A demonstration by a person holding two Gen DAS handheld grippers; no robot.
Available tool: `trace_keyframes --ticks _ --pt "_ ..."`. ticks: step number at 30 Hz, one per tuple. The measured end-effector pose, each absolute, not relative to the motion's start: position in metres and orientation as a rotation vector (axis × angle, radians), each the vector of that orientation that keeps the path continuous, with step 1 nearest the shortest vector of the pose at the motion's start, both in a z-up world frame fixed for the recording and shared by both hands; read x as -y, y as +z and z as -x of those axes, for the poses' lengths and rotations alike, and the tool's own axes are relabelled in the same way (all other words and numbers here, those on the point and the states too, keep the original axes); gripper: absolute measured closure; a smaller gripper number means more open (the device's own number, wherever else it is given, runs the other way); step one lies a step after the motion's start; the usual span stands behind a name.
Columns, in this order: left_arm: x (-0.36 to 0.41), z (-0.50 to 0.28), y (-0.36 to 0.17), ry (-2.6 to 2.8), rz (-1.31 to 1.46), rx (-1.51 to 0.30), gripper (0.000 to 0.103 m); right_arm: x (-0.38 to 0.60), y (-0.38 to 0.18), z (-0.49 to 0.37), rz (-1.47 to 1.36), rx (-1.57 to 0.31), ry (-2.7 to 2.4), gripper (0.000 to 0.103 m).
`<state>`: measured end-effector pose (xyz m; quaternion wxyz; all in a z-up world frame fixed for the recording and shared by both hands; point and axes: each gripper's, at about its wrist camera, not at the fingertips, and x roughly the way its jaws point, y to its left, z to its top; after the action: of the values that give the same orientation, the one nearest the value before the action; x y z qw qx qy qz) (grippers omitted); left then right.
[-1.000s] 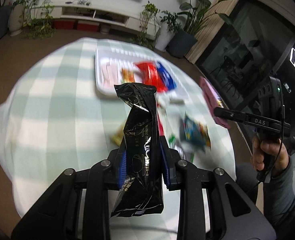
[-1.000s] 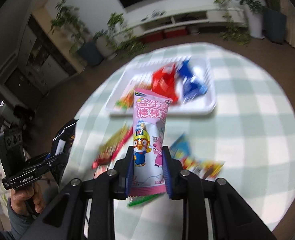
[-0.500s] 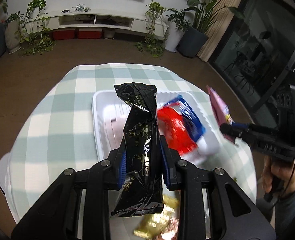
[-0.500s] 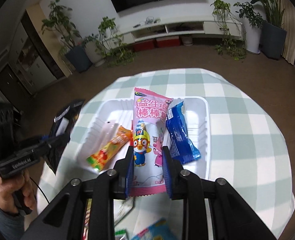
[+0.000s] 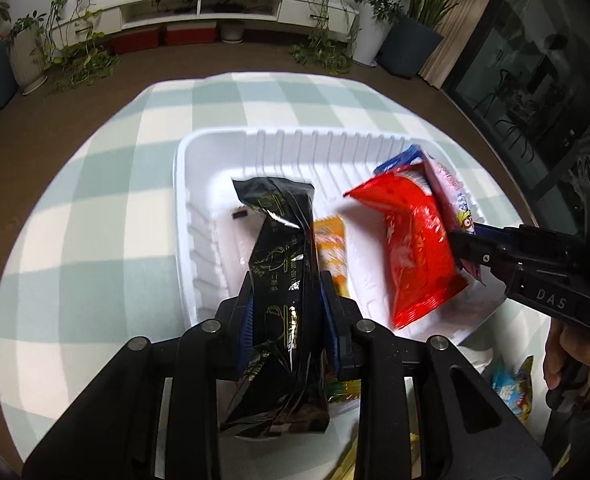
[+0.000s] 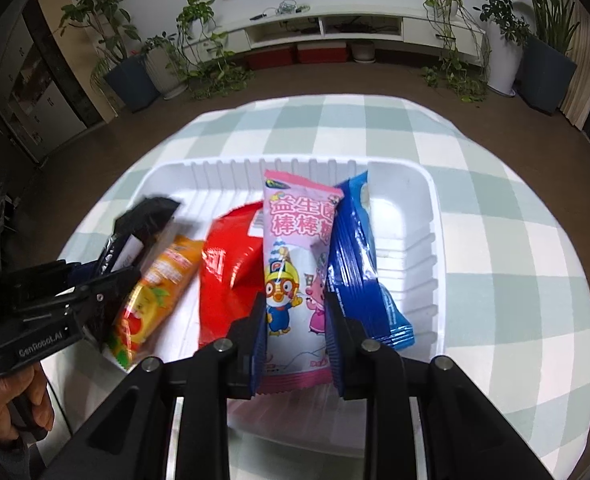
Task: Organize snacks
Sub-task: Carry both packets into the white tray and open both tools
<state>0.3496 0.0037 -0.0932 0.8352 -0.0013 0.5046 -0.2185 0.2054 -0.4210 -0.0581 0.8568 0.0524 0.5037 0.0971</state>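
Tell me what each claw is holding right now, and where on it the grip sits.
The left claw pinches the black snack packet across its lower-middle. The right claw pinches the pink cartoon packet near its bottom end, above the white tray.

Both hand-held grippers have advanced from over the loose snacks on the tabletop [image 5: 95, 200] to above the white tray [image 6: 431, 248], bringing the black packet [image 5: 283, 272] and pink packet [image 6: 295, 272] over it.

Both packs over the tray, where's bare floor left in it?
Bare: tray far strip along the ribbed wall; left end beside the black pack; right end past the blue pack. Crowded: middle, where orange pack, red pack and blue pack lie.
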Motion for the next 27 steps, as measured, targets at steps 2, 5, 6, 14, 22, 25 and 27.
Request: trace_keyframes --ticks 2,5,6,14,22,25,27 --pt "-0.004 -0.346 -0.096 -0.458 0.007 -1.066 0.076 0.42 -0.063 -0.206 -0.11 -1.07 0.205 0.075" --pt "-0.002 -0.34 -0.098 -0.453 -0.006 -1.068 0.076 0.418 -0.069 -0.205 -0.106 -1.084 0.205 0.074" --pt "-0.001 -0.337 -0.099 -0.455 -0.007 -1.07 0.076 0.417 -0.071 -0.203 -0.104 -1.088 0.206 0.074" --pt "0.006 -0.326 -0.099 -0.438 -0.038 -1.055 0.075 0.411 -0.077 -0.195 -0.089 -1.104 0.221 0.072" --pt "0.006 -0.324 -0.09 -0.422 -0.045 -1.03 0.072 0.413 -0.066 -0.191 -0.108 -1.075 0.225 0.057" --pt "0.003 -0.322 -0.081 -0.41 -0.043 -1.009 0.058 0.414 -0.057 -0.189 -0.112 -1.053 0.227 0.049" --pt "0.002 -0.319 -0.074 -0.403 -0.048 -0.992 0.052 0.415 -0.05 -0.187 -0.12 -1.04 0.226 0.041"
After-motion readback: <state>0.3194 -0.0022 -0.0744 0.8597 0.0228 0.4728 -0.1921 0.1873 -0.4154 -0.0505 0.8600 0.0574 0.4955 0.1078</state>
